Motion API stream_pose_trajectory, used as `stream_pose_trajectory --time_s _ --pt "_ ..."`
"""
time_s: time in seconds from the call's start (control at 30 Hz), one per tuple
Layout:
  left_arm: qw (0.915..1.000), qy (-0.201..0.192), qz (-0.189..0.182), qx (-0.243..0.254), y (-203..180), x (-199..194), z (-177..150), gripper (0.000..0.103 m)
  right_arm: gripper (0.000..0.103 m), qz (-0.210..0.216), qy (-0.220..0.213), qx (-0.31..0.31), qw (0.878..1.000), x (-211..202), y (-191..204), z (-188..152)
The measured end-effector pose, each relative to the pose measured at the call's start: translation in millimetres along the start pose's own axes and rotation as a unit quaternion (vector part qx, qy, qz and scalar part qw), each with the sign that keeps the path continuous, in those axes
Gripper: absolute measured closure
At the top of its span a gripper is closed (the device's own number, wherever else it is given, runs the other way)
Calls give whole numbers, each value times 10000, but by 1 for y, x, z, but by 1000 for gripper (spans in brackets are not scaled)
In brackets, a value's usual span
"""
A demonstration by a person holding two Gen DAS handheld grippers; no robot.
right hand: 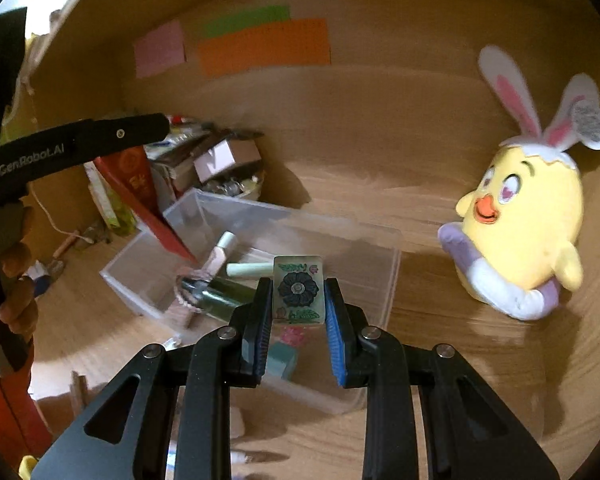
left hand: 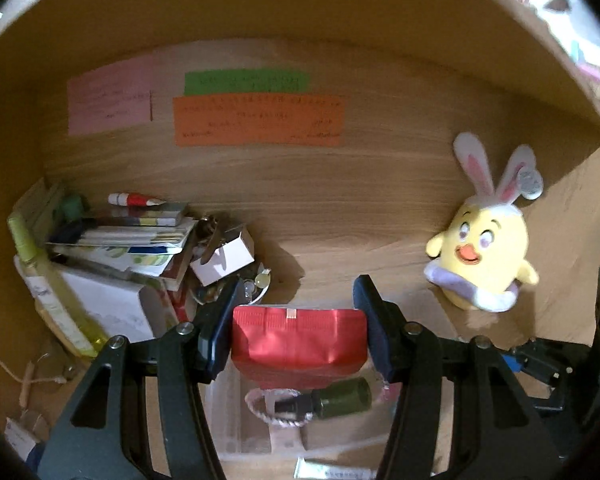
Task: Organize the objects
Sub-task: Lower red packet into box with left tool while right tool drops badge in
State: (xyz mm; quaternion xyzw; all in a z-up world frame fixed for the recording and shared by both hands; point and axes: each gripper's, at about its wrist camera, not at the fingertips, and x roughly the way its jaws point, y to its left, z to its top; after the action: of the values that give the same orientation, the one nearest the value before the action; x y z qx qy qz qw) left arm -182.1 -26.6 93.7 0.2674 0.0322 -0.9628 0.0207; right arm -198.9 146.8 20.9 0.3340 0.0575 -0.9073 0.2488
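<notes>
My left gripper (left hand: 299,292) is shut on a flat red pouch (left hand: 300,344), its pads pressing both side edges. Under the pouch stands a clear plastic box (left hand: 236,412) holding a dark green bottle (left hand: 340,400) and a looped pink-and-white cord (left hand: 260,412). My right gripper (right hand: 298,282) is shut on a pale green tile (right hand: 299,290) with a dark flower pattern, held above the clear box (right hand: 204,208). From this side the box shows the green bottle (right hand: 220,296), a pink tube (right hand: 220,252) and a mint tube (right hand: 248,269). The left gripper's arm (right hand: 80,140) and the red pouch (right hand: 140,188) hang over the box's left end.
A yellow plush chick with bunny ears (left hand: 484,248) (right hand: 520,216) leans at the right. Stacked books and small boxes (left hand: 140,240), a yellow-green bottle (left hand: 56,300) and a bowl of trinkets (left hand: 256,288) crowd the left corner. Coloured notes (left hand: 256,120) stick to the wooden back wall. A hand (right hand: 16,280) grips the left handle.
</notes>
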Motion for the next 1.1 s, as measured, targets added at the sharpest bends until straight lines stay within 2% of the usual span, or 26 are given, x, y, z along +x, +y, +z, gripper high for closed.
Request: stream_pose_trajectory --time_s 0.17,0.27,0.57,0.77,0.87,0.97,1.1 --pt "9982 591 78 115 7 32 -24 47 81 2 405 -164 9990 29 -2 1" --pt "9958 911 -49 35 17 41 -40 47 81 22 604 -257 9978 43 0 -2" --pt "9902 1352 -125 331 10 48 -70 47 81 14 936 -479 9945 70 15 -4" --pt "9894 1382 -238 372 9 42 -74 44 80 -107 982 -586 9934 70 23 -3" --pt "9909 1272 -197 384 8 35 -73 36 78 -47 998 -574 9933 66 24 -2" --pt "9926 1131 -128 418 8 24 -72 31 66 -89 886 -573 9944 58 25 -2" --pt "9943 981 -120 407 8 8 -69 21 55 -148 656 -565 9961 38 26 -1"
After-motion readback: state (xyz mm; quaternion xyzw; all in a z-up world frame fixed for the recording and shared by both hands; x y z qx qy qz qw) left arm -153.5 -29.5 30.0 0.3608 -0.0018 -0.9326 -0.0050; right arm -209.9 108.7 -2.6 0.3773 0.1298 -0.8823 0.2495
